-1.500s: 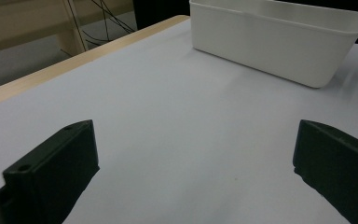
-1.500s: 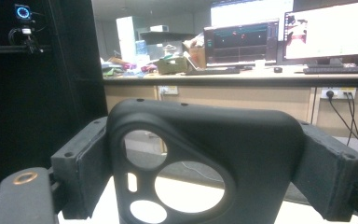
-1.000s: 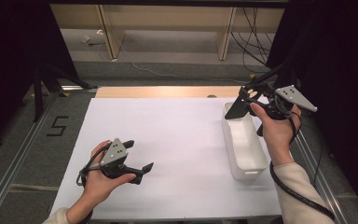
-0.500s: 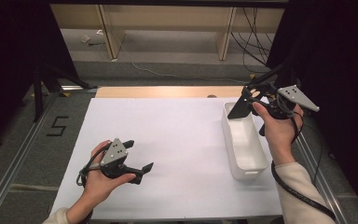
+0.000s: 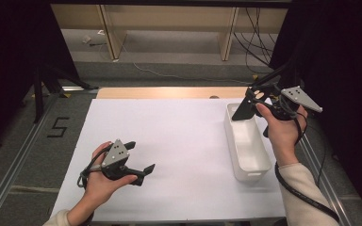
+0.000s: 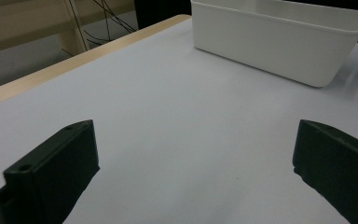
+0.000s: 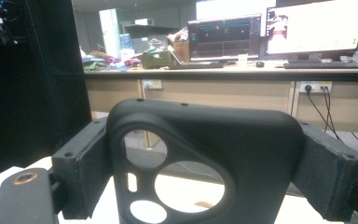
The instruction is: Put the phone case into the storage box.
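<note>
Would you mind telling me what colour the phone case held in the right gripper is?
The phone case is matte black; the right gripper view shows it best.

Two lit monitors (image 7: 279, 30) sit on a cluttered desk (image 7: 223, 70) (cables beneath).

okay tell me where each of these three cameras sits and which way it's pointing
High view: above the person's side, looking forward and down at the table; both hands, left gripper, right gripper.
Left gripper view: low over the table, facing the white bin; own open jaws.
Right gripper view: level, facing a desk with monitors; jaws clamping a black phone case.
Shared: bin, high and left.
</note>
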`<state>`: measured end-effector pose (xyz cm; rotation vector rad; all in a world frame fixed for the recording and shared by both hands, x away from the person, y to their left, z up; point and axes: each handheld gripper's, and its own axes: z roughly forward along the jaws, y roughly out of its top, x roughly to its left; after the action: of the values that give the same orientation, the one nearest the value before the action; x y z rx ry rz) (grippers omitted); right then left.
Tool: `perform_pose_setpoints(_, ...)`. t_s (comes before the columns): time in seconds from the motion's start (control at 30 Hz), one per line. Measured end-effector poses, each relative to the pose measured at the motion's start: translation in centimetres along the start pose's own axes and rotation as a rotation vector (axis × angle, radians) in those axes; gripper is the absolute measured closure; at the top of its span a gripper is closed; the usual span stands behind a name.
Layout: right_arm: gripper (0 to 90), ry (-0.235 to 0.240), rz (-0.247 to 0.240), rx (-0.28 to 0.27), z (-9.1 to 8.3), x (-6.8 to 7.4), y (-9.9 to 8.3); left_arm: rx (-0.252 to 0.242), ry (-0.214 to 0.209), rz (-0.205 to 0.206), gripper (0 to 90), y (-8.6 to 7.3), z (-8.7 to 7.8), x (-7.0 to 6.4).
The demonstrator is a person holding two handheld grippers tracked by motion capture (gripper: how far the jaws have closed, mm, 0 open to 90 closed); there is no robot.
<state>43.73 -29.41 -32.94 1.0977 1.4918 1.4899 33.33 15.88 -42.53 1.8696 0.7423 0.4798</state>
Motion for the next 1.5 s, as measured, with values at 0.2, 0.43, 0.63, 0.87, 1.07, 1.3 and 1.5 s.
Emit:
perform_pose_setpoints(0.2,15.8,-0.008,-0.005,0.004,0.02,-0.14,-0.07,0.0,0.0,-0.001,0.0,0.0,0.0,0.0)
perform_pose_setpoints(0.43,15.8,-0.014,-0.007,0.01,0.09,-0.32,-0.2,0.001,0.001,-0.001,0.0,-0.01,0.01,0.01)
perform_pose_setpoints(0.63,15.8,-0.019,-0.011,0.013,0.18,-0.46,-0.32,0.0,0.0,-0.001,0.0,-0.01,0.01,0.01)
perform_pose_setpoints(0.87,15.8,-0.025,-0.016,0.017,0.28,-0.61,-0.4,0.001,-0.001,0.002,0.0,-0.01,0.03,0.03)
perform_pose_setpoints(1.07,15.8,-0.031,-0.015,0.023,0.38,-0.82,-0.5,0.001,-0.002,0.002,0.0,-0.02,0.06,0.04)
perform_pose_setpoints(1.3,15.9,-0.031,-0.018,0.029,0.6,-0.82,-0.56,0.001,-0.001,-0.002,0.0,-0.05,0.08,0.03)
perform_pose_setpoints(1.5,15.8,-0.033,-0.016,0.034,0.72,-0.93,-0.66,0.002,-0.002,-0.001,0.0,-0.06,0.1,0.02)
